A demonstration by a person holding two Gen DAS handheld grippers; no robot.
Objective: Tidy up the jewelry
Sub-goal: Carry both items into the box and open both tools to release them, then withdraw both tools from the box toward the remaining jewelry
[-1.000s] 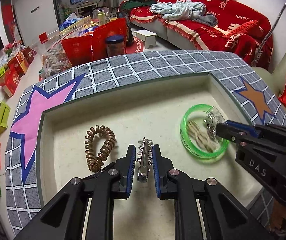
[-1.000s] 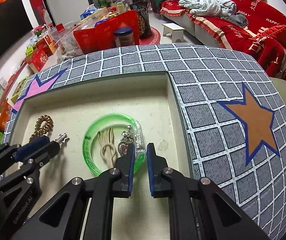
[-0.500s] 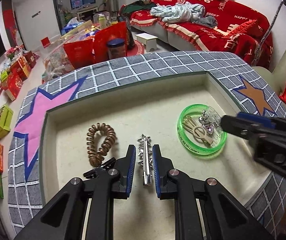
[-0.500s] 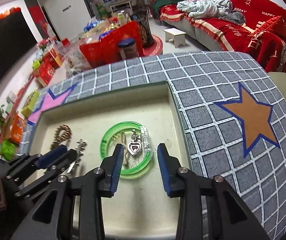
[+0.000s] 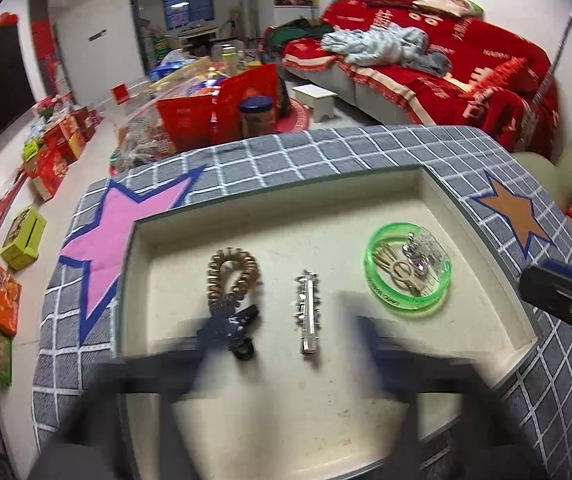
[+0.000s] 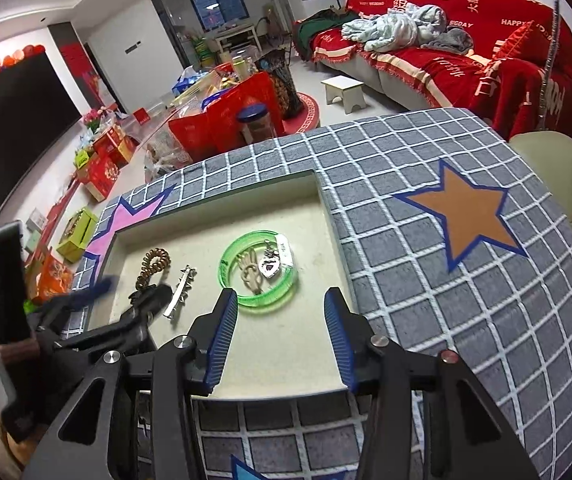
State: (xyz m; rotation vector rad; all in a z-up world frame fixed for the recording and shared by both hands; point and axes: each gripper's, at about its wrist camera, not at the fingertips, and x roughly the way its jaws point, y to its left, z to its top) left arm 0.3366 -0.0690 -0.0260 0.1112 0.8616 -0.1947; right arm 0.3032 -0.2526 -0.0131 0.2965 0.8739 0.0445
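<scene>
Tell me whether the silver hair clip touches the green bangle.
Apart. The left wrist view shows bare tray floor between the silver hair clip and the green bangle.

Shallow cream tray (image 5: 482, 216) open from above; low walls on its far and right sides. Floor obstacles in a row: spiral hair tie (image 5: 232, 276), black clip (image 5: 242, 330) touching it, metal barrette (image 5: 307, 312), green bangle (image 5: 408, 268). Clear lanes between barrette and bangle; bare floor nearest.
</scene>
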